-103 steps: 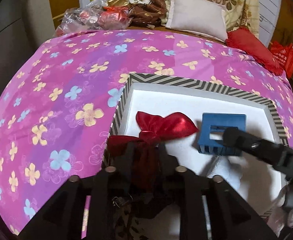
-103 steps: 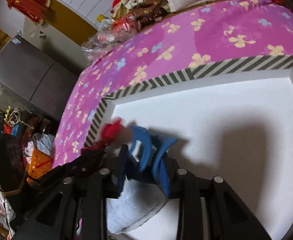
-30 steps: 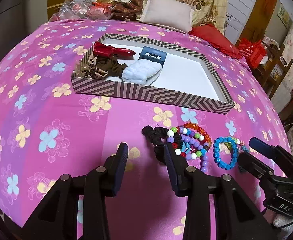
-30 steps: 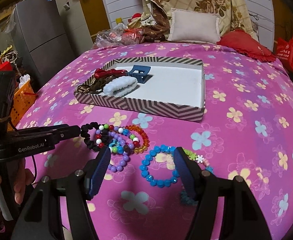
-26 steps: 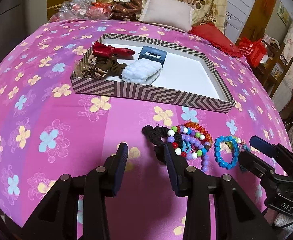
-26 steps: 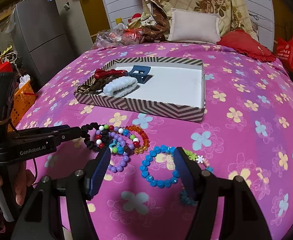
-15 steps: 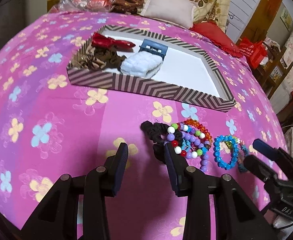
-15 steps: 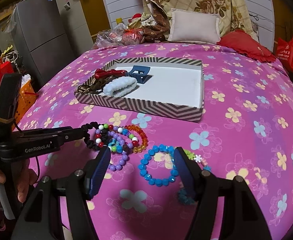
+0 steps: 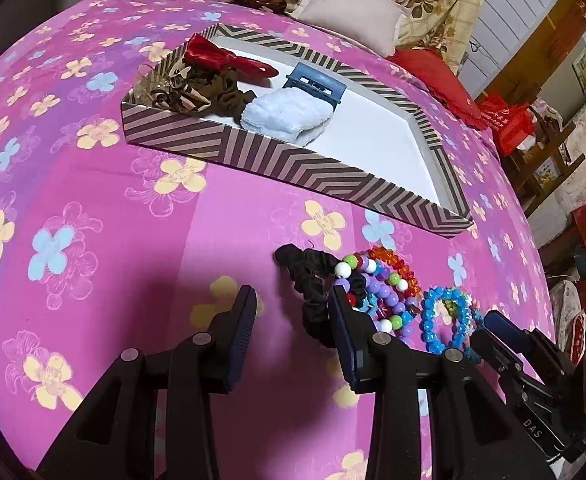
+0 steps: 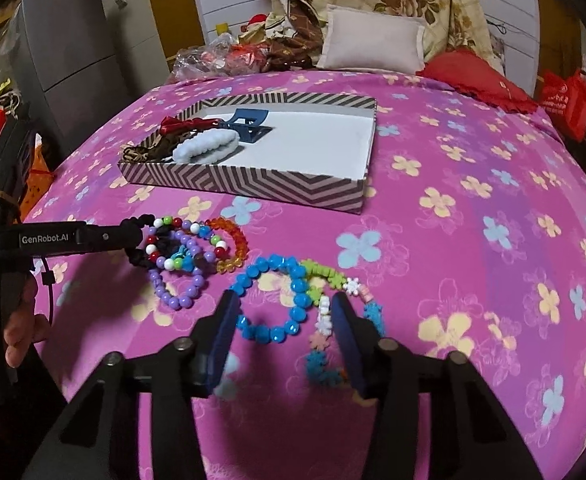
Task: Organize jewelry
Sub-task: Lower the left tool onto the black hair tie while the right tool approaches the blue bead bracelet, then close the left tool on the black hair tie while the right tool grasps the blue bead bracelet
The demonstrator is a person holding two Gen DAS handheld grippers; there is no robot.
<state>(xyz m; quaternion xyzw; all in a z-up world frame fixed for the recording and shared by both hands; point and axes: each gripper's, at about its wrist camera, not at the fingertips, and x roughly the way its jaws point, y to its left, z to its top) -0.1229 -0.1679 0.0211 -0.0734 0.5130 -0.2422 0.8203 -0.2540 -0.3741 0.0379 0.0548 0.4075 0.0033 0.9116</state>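
Observation:
A striped box [image 9: 293, 160] [image 10: 253, 184] holds a red bow [image 9: 221, 58], a brown scrunchie [image 9: 209, 94], a pale blue fluffy scrunchie [image 9: 285, 114] [image 10: 205, 146] and a blue hair claw [image 9: 315, 84] [image 10: 247, 120]. On the pink bedspread in front lie a black scrunchie [image 9: 309, 276] [image 10: 143, 258], mixed bead bracelets [image 9: 385, 280] [image 10: 195, 248], a blue bead bracelet [image 9: 445, 322] [image 10: 275, 298] and a flower-bead bracelet [image 10: 327, 308]. My left gripper [image 9: 291, 316] is open, its right finger at the black scrunchie. My right gripper [image 10: 283, 320] is open around the blue bracelet.
Pillows [image 10: 371, 42], a red cushion [image 10: 481, 76] and piled clothes [image 10: 285, 48] lie at the bed's far end. A grey fridge [image 10: 69, 52] stands at left. Red bags [image 10: 565, 104] and shelving stand at right. The bed curves down at its edges.
Both grippers left the box about three seconds ago and came down to the bracelets. In the last second the left gripper has closed in on the black scrunchie and the right on the blue bracelet.

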